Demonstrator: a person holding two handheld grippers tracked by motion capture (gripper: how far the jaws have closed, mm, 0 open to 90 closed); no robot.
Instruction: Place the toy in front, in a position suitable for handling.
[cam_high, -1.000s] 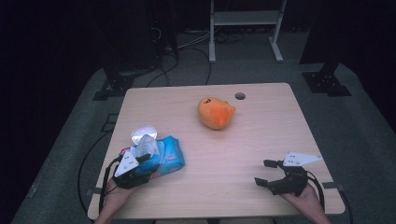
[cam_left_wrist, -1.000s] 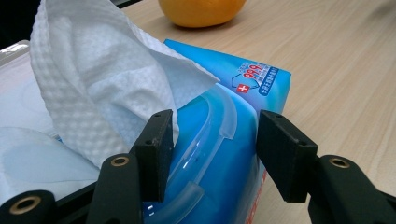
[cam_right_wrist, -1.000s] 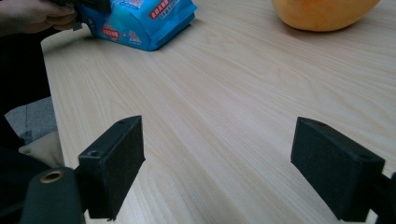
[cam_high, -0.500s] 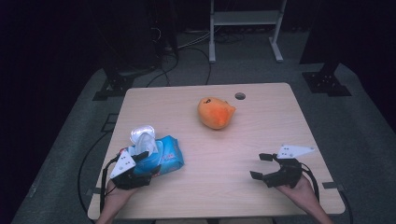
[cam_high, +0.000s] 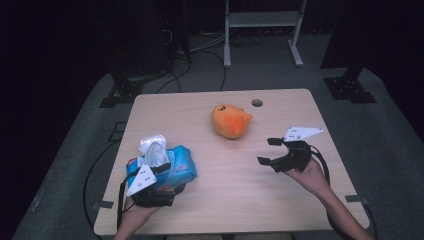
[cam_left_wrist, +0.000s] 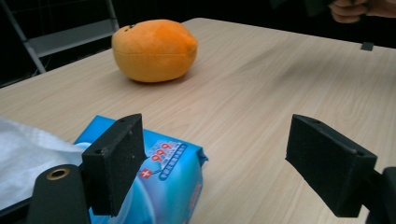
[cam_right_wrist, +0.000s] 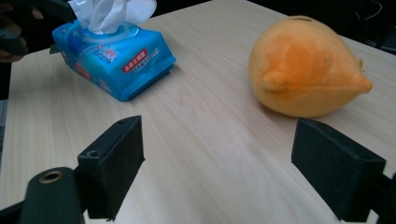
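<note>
**Both grippers open above the table**

The left gripper (cam_high: 161, 176), jaws just opened wide and empty, sits over the blue wipes pack (cam_high: 176, 166) near the table's (cam_high: 235, 200) front left. The right gripper (cam_high: 269, 151) gapes empty. Farther back lies the orange plush toy (cam_high: 231, 120).

Each handheld gripper, the left gripper (cam_high: 162, 172) and the right gripper (cam_high: 272, 151), is matte black with two blocky rectangular foam-faced jaws. A pale grey three-cornered plate with small dark dots sits on top, a black cable trails behind, and a brass-ringed hole lies beside one jaw.
</note>
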